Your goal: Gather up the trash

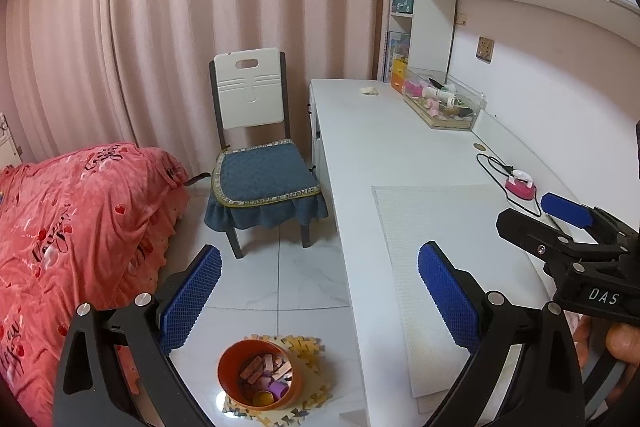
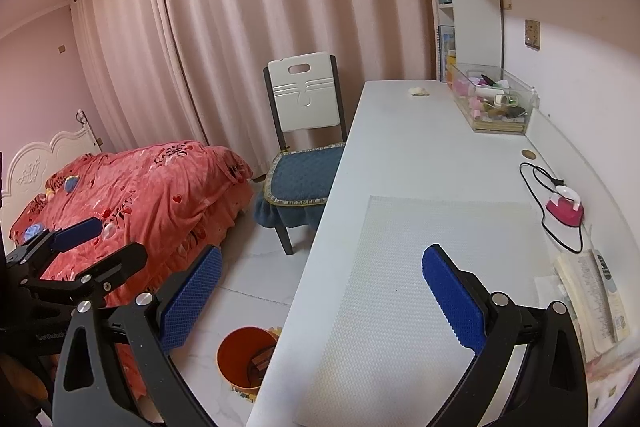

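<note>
Left gripper [image 1: 320, 301], right gripper [image 2: 322, 301]: both released, empty. Orange bin [image 1: 259, 373] at 6 o'clock; crumpled scrap [image 1: 369, 91] on desk [image 1: 384, 147], 12 o'clock.

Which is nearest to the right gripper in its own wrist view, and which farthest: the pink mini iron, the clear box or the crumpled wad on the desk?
From the right gripper, open over the mat:
1. Pink mini iron, right, by the wall.
2. Clear box, farther back, right.
3. Crumpled wad, at the desk's far end.
</note>
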Demonstrator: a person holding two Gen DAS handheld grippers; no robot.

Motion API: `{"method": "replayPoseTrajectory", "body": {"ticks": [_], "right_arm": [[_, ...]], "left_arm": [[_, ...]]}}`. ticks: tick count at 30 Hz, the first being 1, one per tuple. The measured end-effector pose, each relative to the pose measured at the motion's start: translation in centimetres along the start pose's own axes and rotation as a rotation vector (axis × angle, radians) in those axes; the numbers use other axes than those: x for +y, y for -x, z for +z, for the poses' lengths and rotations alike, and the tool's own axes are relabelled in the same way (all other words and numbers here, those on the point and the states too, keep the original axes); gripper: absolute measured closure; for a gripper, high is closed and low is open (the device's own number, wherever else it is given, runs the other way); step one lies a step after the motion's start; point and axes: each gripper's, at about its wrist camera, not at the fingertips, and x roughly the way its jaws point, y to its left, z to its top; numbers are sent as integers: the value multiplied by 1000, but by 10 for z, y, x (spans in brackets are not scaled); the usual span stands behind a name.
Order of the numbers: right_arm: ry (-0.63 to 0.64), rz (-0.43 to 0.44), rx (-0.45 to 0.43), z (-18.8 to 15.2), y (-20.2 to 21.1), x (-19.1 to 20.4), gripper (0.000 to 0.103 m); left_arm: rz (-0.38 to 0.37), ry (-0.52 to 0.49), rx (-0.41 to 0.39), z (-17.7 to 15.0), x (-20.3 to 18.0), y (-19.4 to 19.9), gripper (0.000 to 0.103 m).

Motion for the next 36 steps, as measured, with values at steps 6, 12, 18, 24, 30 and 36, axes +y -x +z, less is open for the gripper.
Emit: {"method": "replayPoseTrajectory", "body": {"ticks": [6,12,18,24,30,36], "right_arm": [[-4,0,3,1,-2,0,5],[-9,0,8,1,-3,1,5],[-9,1,7,0,-3,1,5],[-14,1,8,1,-4,2,5],[-25,-1,10,1,-3,2,5],[-35,-3,19,-1,-3,2,5]], "left_arm": [[-8,1,3,0,2,1,6],[-10,2,9,2,4,1,6],[-13,3,11,2,5,3,6],[-13,2,12,3,4,1,6],[-23,1,9,3,5,1,6],[-25,-3,32,3,7,-6,6]]}}
